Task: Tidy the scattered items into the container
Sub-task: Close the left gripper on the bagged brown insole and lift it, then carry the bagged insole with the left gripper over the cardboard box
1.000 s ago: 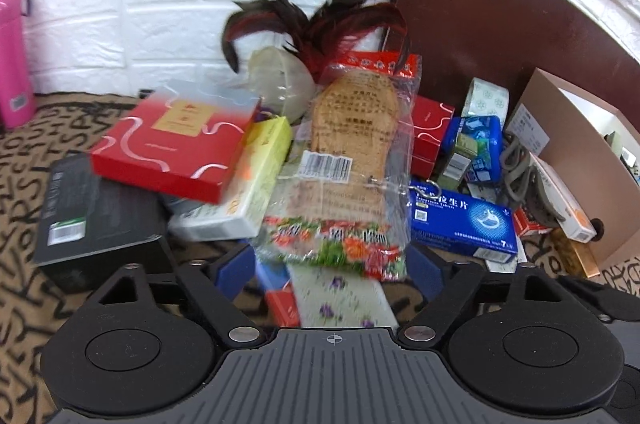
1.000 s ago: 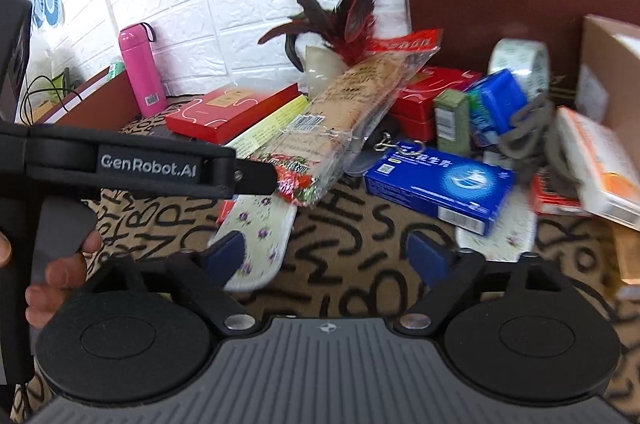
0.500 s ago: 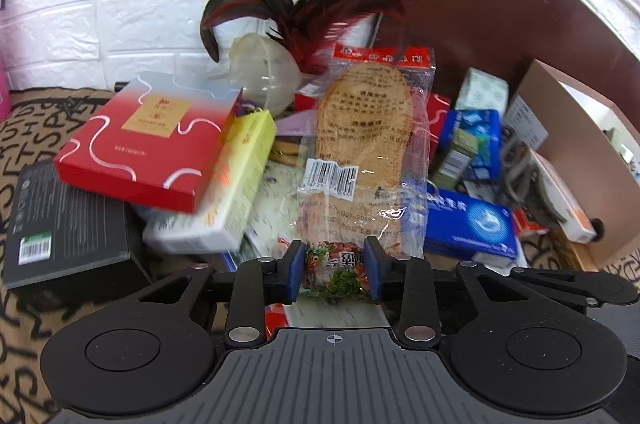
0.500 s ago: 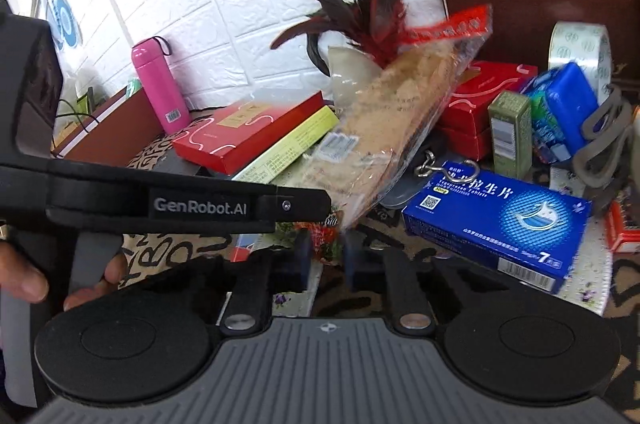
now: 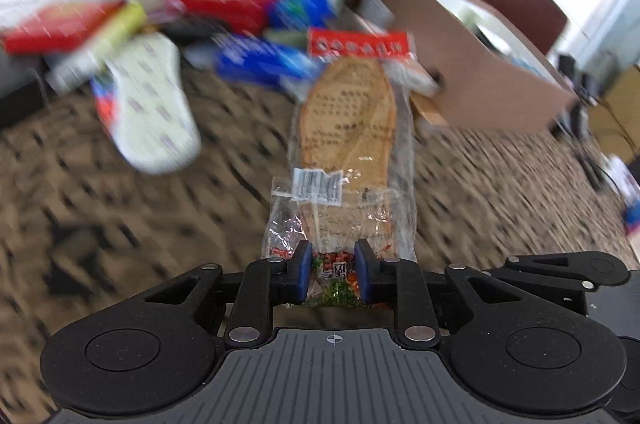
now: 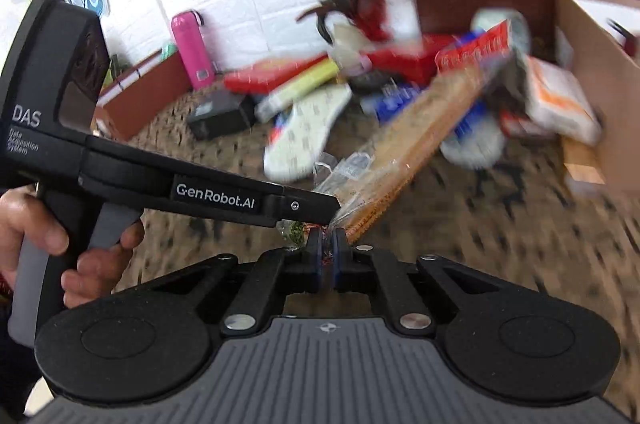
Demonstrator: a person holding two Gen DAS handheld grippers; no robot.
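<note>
Clutter beyond: white floral insole (image 5: 154, 108), blue medicine box (image 5: 256, 62), red flat box (image 6: 272, 74), pink bottle (image 6: 192, 50) by brick wall; all blurred. Cardboard box (image 5: 472, 64) stands open, right of pile. Bagged tan insole (image 5: 352, 140), crinkly clear plastic w/ red header, is held above patterned cloth (image 5: 120, 224). Left gripper (image 5: 331, 274) and right gripper (image 6: 327, 251) both clamp its near end.
</note>
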